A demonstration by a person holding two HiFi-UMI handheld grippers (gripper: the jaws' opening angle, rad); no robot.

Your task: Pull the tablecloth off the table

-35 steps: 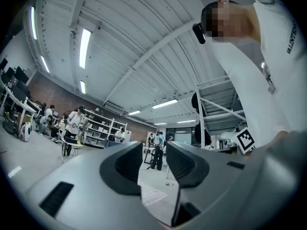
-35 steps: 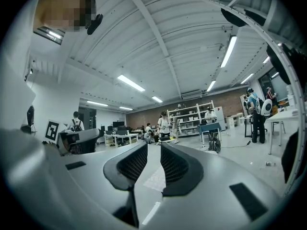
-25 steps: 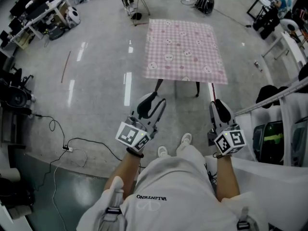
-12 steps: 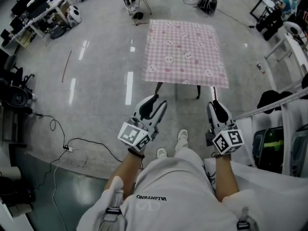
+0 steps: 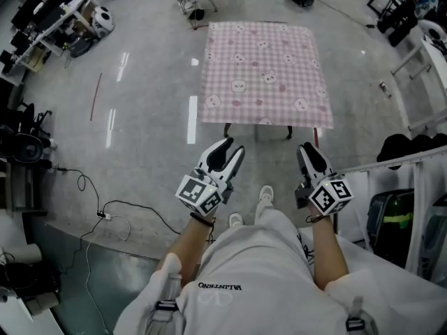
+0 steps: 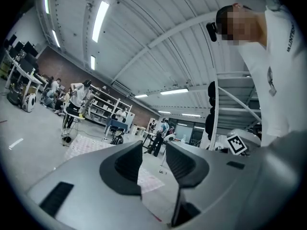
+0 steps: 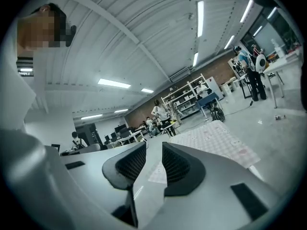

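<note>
Hovering short of pink tablecloth (image 5: 264, 72), left gripper (image 5: 230, 149), right gripper (image 5: 306, 149), fingers (image 6: 128, 164) parted

The person wore a white lettered shirt (image 5: 241, 285) and white shoes (image 5: 265, 195); the grey left gripper (image 5: 232, 147) and right gripper (image 5: 306, 148) carried black-and-white marker cubes (image 5: 200, 194).

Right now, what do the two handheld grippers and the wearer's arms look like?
Both alike: the left gripper and right gripper have pale grey moulded bodies, black ribbed pads on tapering jaws, and a white cube with black square markers at the back. The person wears a white short-sleeved top, with a dark band at the left wrist.
</note>
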